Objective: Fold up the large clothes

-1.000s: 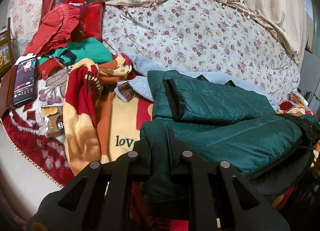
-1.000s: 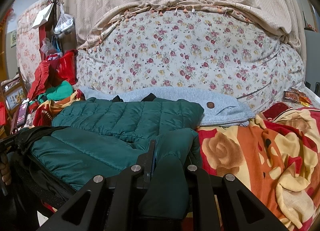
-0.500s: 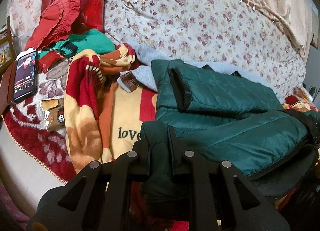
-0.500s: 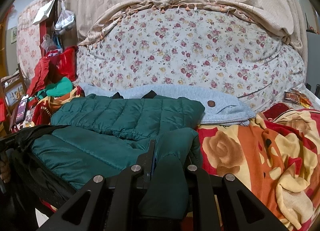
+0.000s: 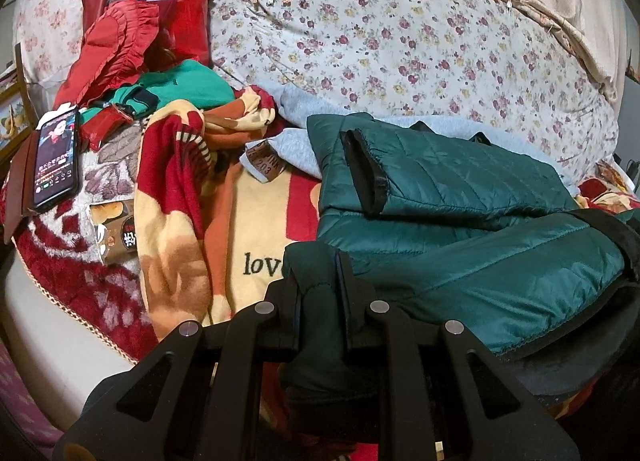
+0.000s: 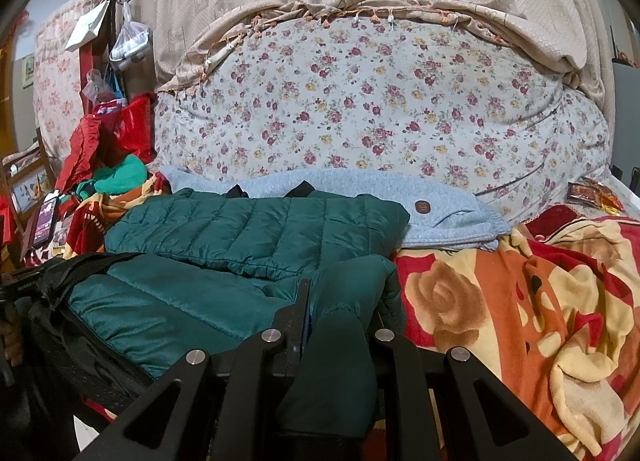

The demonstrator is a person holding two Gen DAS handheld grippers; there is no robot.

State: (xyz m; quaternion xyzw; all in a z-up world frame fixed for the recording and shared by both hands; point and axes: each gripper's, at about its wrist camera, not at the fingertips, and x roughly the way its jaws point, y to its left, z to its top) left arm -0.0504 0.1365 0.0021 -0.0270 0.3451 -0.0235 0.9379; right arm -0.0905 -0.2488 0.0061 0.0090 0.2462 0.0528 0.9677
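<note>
Left wrist: left gripper clamps jacket hem, view tipped slightly lower than before; right gripper likewise clamped, unmoved.

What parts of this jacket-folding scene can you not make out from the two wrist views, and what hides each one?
- Left wrist view: the blanket's printed word is cut short by the green jacket.
- Left wrist view: text on the phone is too small to read.
- Right wrist view: the grey garment is mostly hidden behind the jacket.
- Both views: the jacket's near hem is hidden by the left gripper and right gripper.
</note>
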